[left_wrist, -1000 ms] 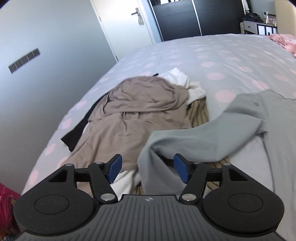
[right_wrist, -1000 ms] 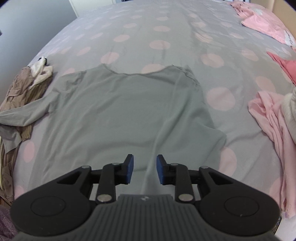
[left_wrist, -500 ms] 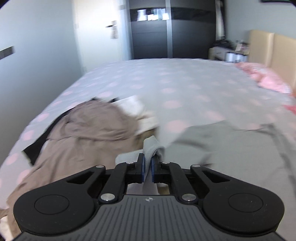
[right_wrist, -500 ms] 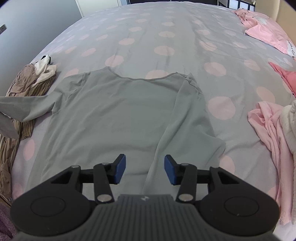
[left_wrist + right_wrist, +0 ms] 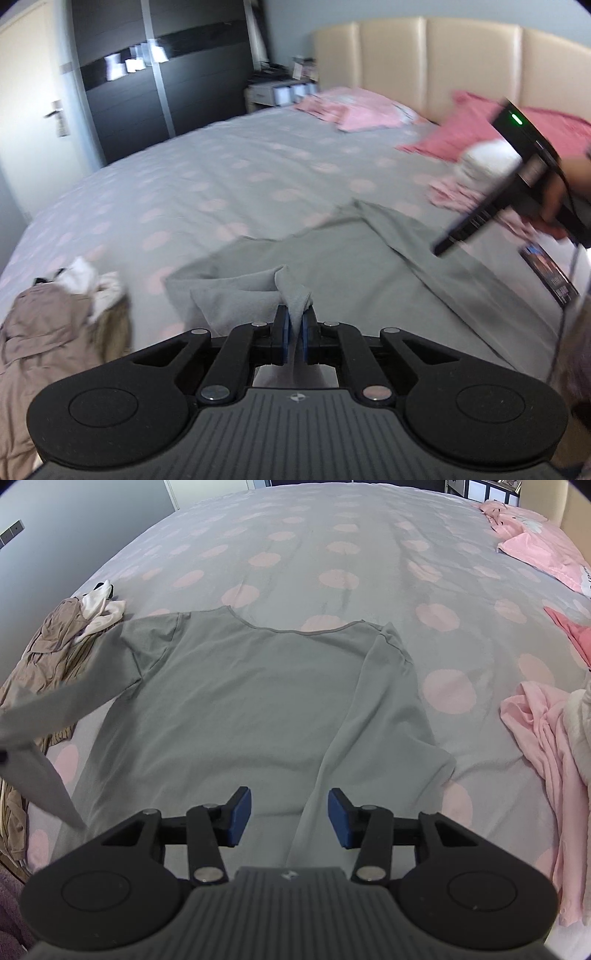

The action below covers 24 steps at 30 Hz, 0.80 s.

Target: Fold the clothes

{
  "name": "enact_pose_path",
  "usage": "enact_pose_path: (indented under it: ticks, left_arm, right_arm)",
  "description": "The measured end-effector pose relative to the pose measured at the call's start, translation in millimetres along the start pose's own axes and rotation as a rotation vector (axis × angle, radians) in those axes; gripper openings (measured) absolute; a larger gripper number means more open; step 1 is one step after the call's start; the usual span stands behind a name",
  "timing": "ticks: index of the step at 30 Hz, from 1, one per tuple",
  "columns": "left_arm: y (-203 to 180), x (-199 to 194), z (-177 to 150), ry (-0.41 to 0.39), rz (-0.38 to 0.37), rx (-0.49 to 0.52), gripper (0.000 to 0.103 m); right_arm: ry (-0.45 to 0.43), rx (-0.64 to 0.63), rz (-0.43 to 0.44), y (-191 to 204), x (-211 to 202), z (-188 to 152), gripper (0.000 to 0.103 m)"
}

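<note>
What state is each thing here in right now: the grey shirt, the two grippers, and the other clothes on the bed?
grey shirt: spread flat, one sleeve lifted.
left gripper: shut on the sleeve cuff.
right gripper: open, above the other sleeve.
brown garment: crumpled.
pink garment: crumpled.

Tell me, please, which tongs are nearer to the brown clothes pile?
Left. The left tongs, shut on the grey shirt's sleeve, are beside the brown pile; the right tongs hang open over the shirt's other sleeve.
</note>
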State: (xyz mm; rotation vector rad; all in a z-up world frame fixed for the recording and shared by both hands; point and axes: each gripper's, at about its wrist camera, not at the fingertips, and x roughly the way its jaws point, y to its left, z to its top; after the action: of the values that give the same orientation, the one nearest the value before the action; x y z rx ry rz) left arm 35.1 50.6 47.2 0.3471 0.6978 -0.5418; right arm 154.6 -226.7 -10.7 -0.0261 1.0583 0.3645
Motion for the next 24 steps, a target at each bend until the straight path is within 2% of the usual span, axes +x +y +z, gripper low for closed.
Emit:
enact_pose_path:
  ticks: [4,8,10,13,14,24]
  left_arm:
    - [-29.7,20.9,-12.0,0.079,-0.083,0.049,0.005]
    - [-47.9,35.8,-27.0,0.145,-0.139,0.055,0.008]
    - [-51.8,38.6,-32.4,0.167,-0.162,0.059,0.025]
    - [-55.6,36.6,-38.9,0.178,-0.175,0.071,0.039]
    - [-55.0,33.2,-40.3,0.177,-0.177,0.07,0.041]
    - [-25.7,19.4,-71.5,0.22,-0.169,-0.043,0.045]
  right_arm:
    - [0.012,-0.008,-0.001,1.5,1.0,-5.3,0.05]
    - [0.031,-0.032,0.005,6.9,4.5,-11.5,0.05]
    - [0.045,-0.049,0.011,11.6,7.7,-15.3,0.05]
    - [0.068,-0.077,0.024,19.8,13.2,-22.2,0.05]
    - [0.077,-0.088,0.029,22.6,15.1,-25.1,0.05]
    - [0.156,-0.138,0.163,56.0,26.4,-66.3,0.05]
